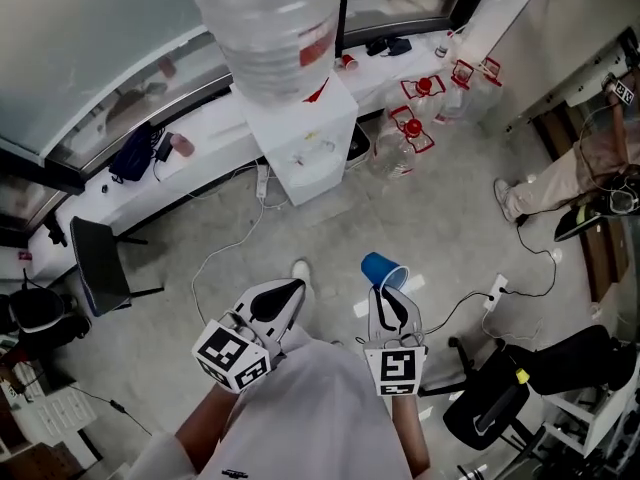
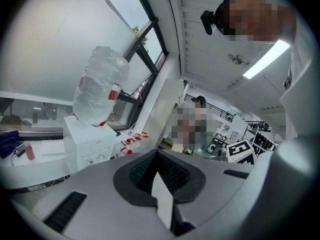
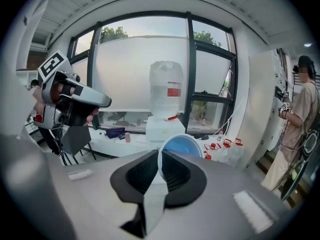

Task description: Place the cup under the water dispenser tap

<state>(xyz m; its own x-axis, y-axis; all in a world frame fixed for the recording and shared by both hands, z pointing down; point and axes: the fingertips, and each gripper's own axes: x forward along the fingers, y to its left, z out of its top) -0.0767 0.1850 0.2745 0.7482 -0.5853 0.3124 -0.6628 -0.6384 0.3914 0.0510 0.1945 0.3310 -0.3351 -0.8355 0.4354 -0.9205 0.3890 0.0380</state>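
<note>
We're in what looks like a lab or office workroom. A white water dispenser [image 1: 300, 143] stands against a long white counter [image 1: 215, 118] under big windows [image 1: 100, 48], with spare jugs [image 1: 390, 148] beside it. Cables [image 1: 215, 258] trail across the grey floor [image 1: 440, 228], and office chairs [image 1: 490, 398] stand about.

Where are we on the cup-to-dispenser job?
Done: the blue cup is picked up, rim pinched in the right gripper. In hand: it is held above the floor, with the water dispenser well ahead. Left: close the gap and set the cup under the tap. The left gripper is shut and empty.
</note>
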